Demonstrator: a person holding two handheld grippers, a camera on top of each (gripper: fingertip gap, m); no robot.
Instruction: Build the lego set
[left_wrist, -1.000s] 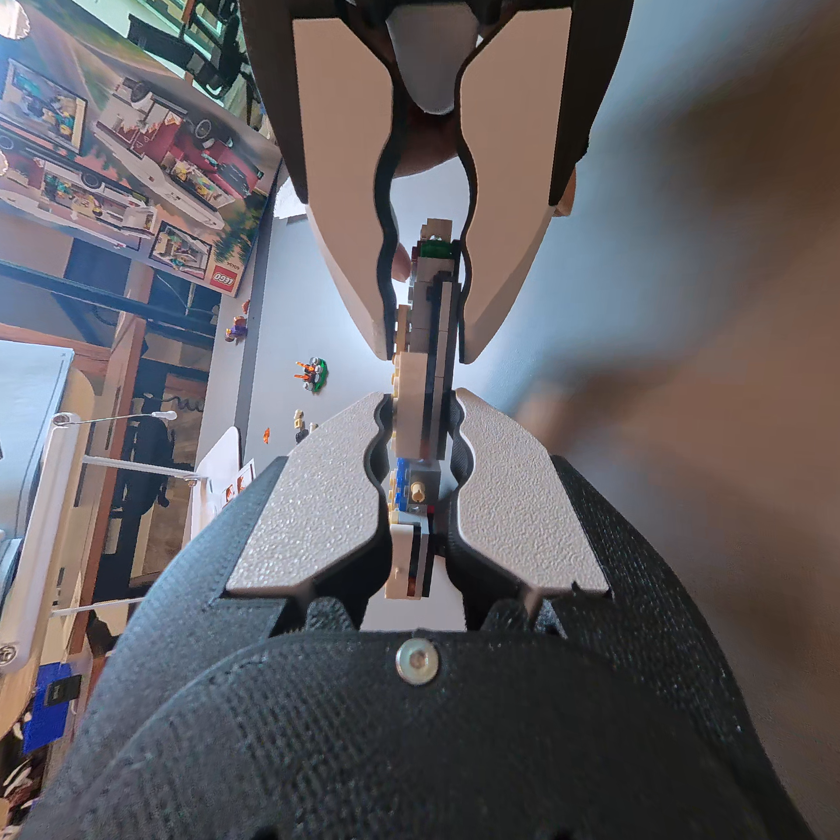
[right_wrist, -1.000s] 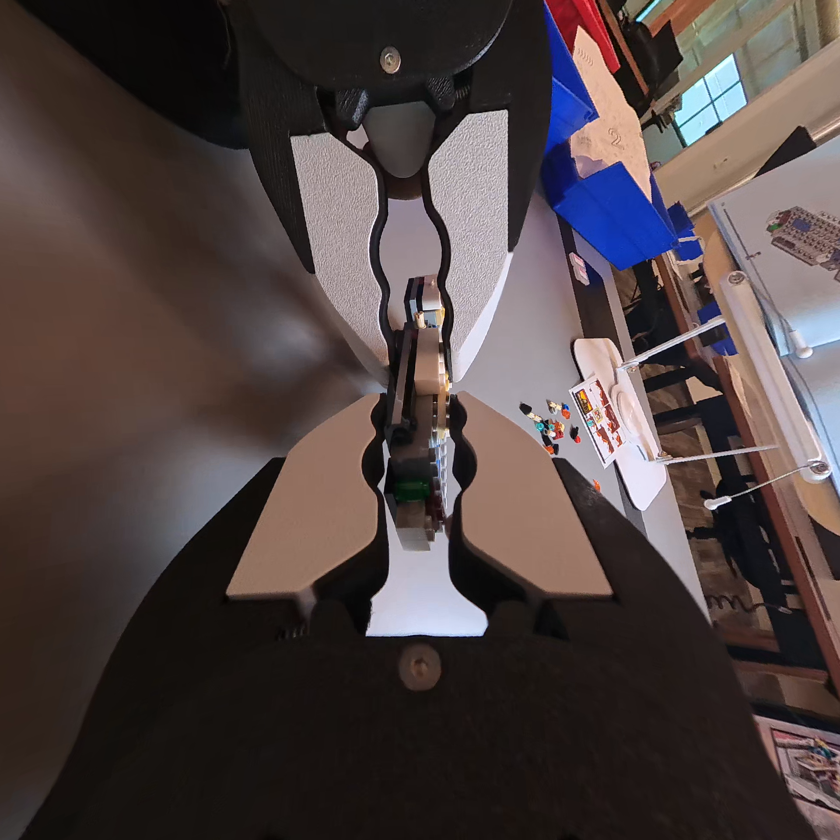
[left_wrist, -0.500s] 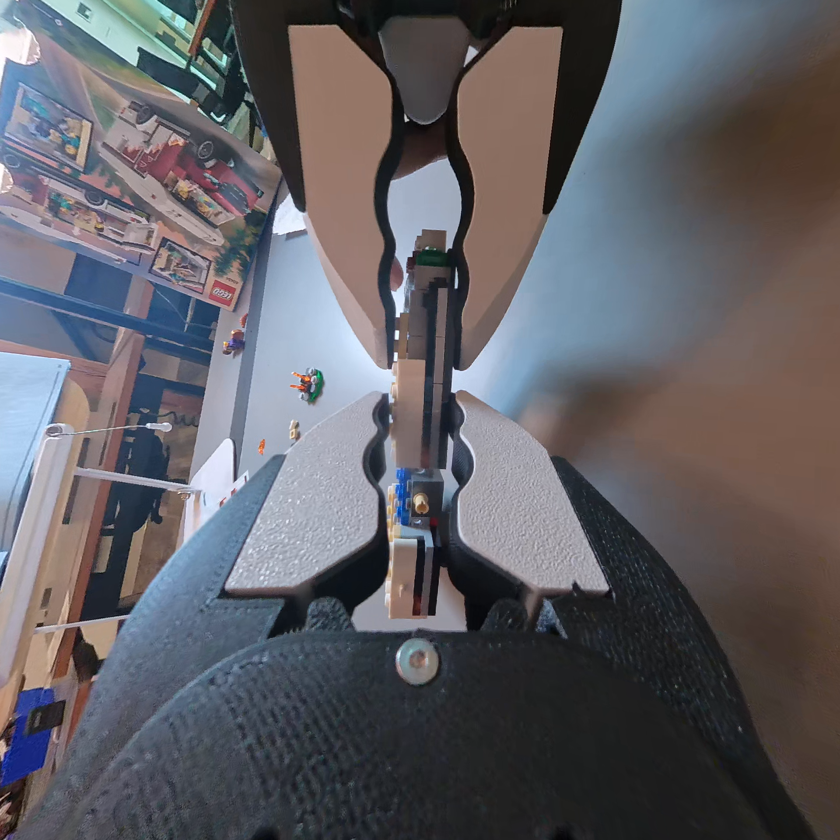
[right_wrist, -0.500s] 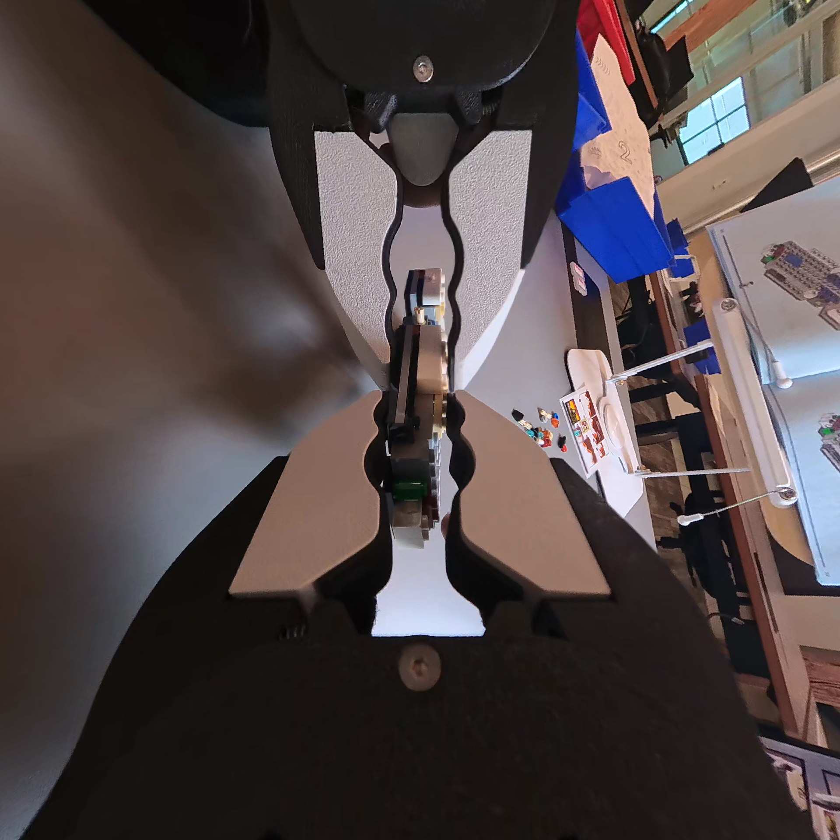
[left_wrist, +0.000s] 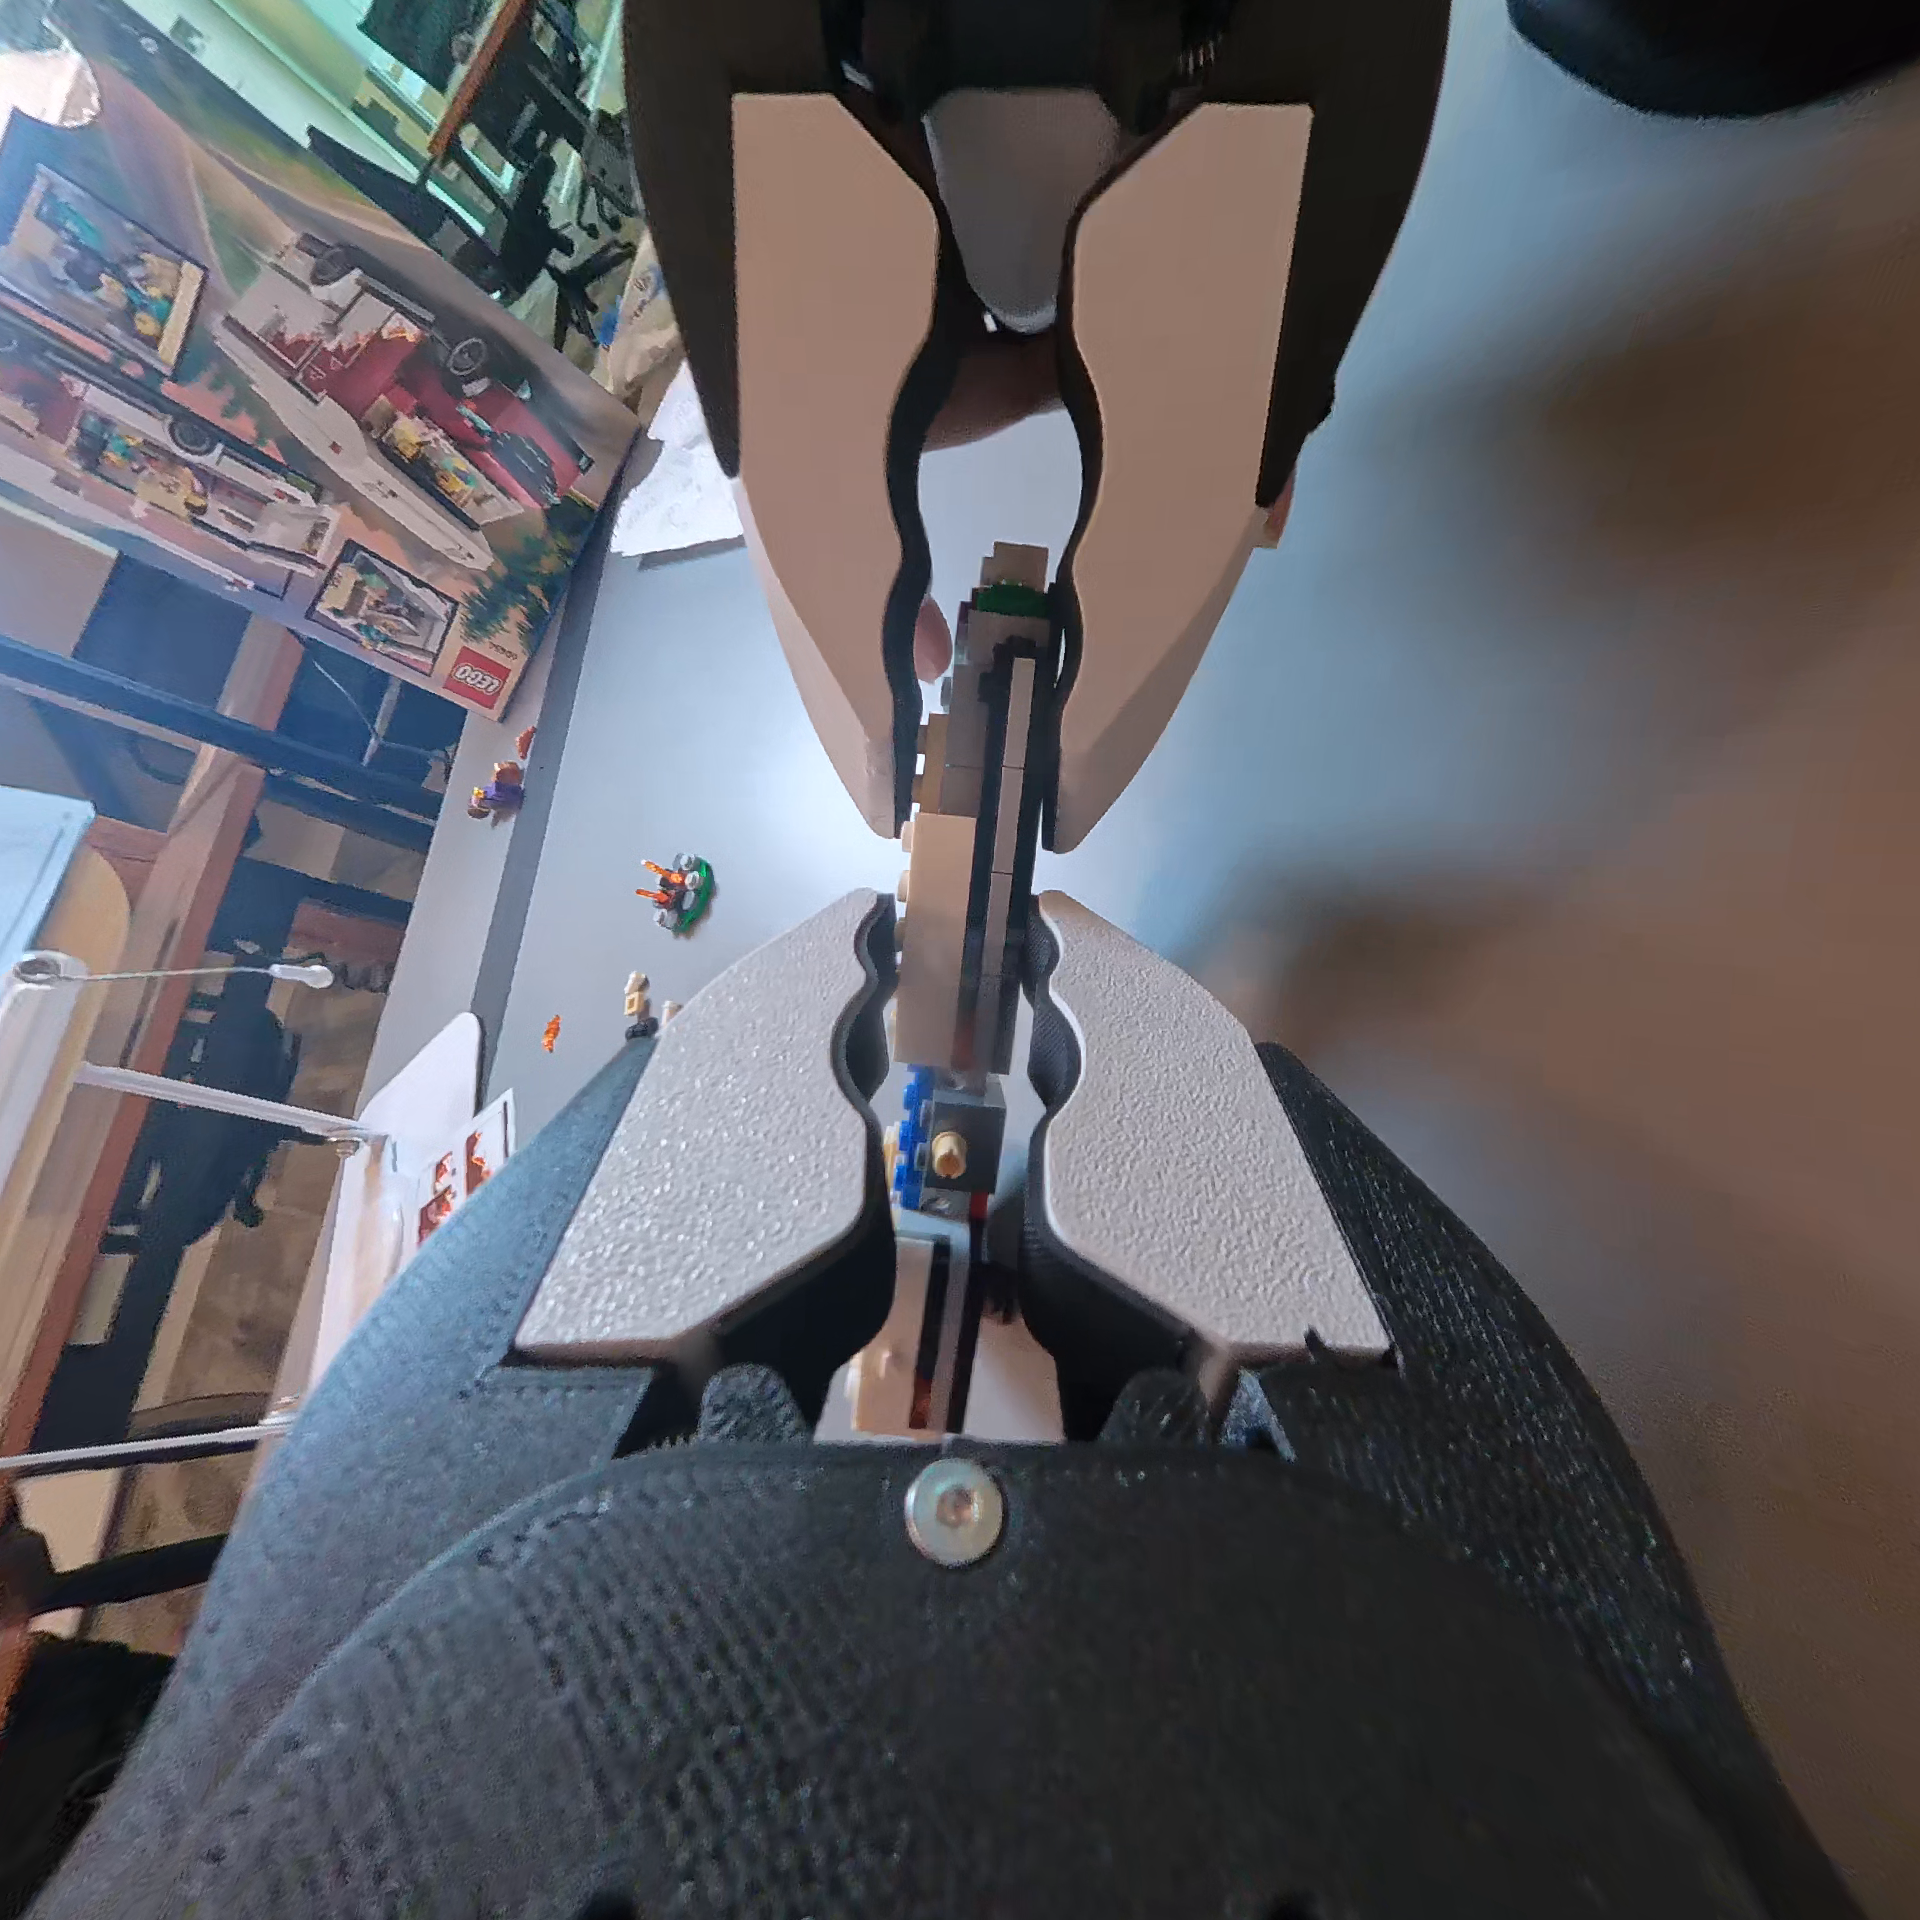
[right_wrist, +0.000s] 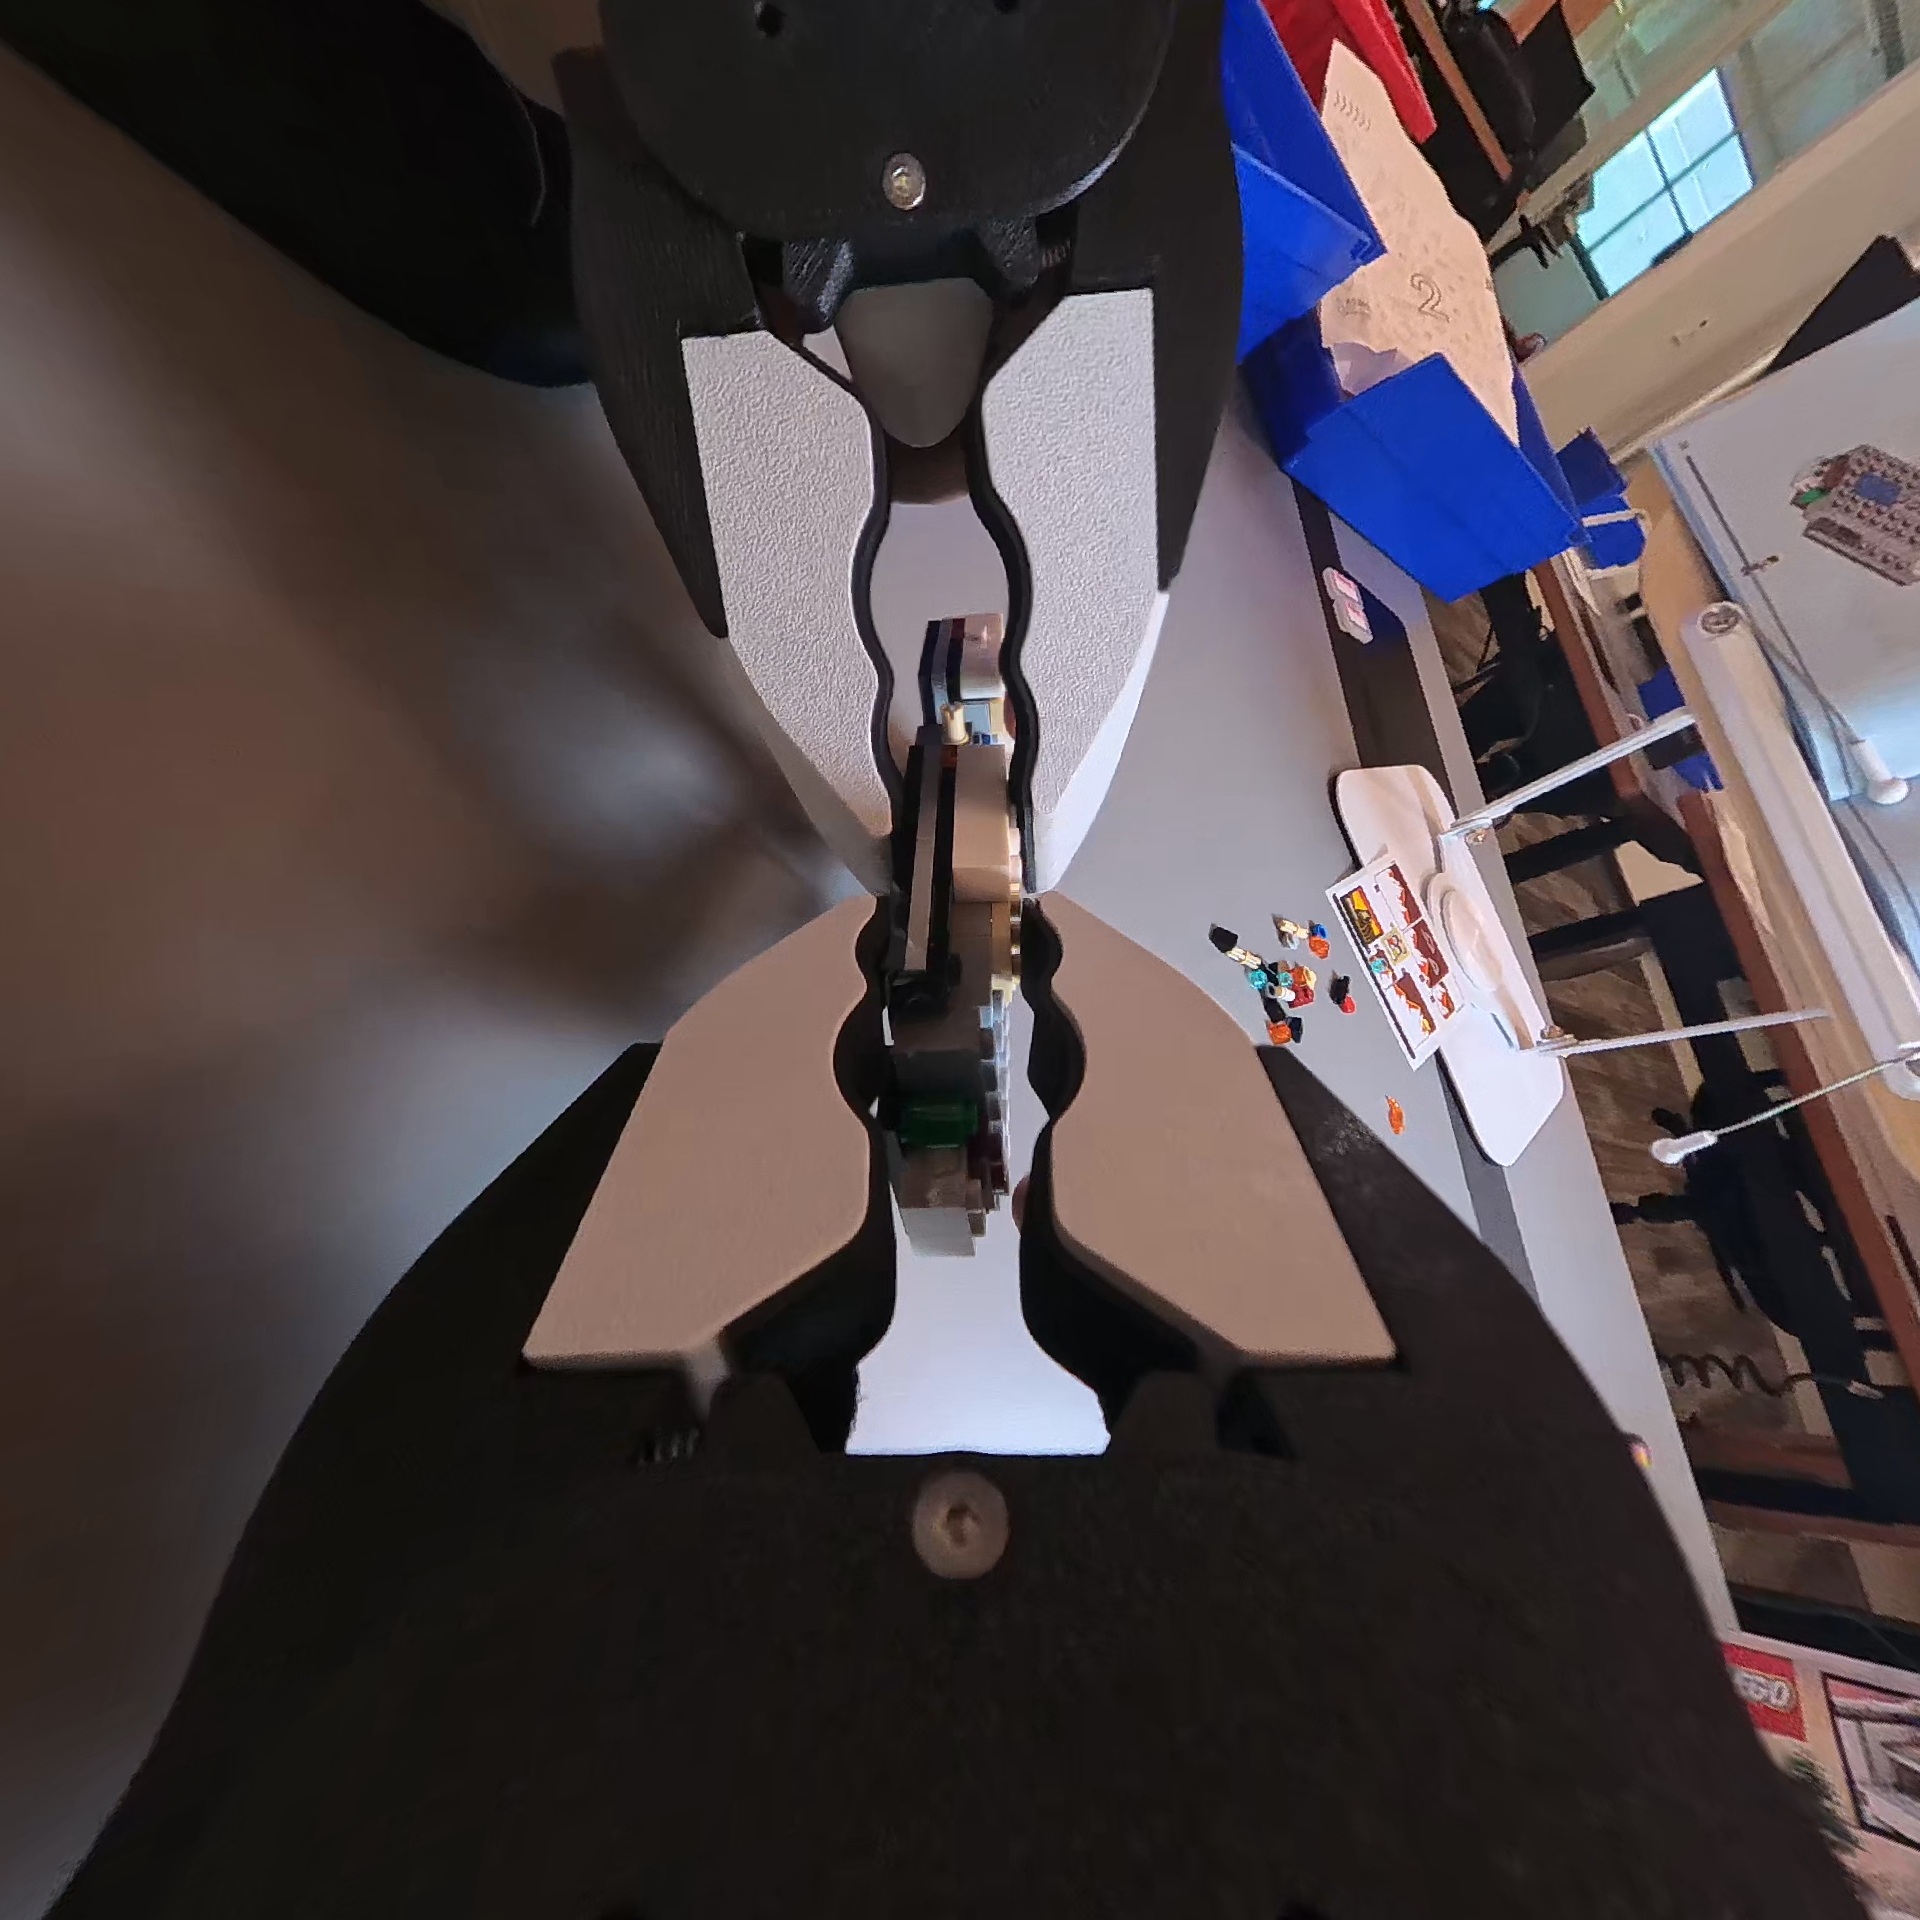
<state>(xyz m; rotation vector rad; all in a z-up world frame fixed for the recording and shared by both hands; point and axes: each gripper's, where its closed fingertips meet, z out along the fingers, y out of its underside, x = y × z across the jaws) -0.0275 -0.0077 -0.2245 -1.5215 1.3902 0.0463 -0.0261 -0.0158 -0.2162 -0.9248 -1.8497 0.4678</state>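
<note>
— Where the two claws meet tip to tip, what sits between them?

— A long brick-built assembly of tan, black and grey pieces. The left claw is clamped on one end, the right claw on the other — green piece at that end — pads pressing on both sides, above the grey surface.

— And nearby?

— Loose small bricks beside a sticker sheet; blue bins farther off.
</note>
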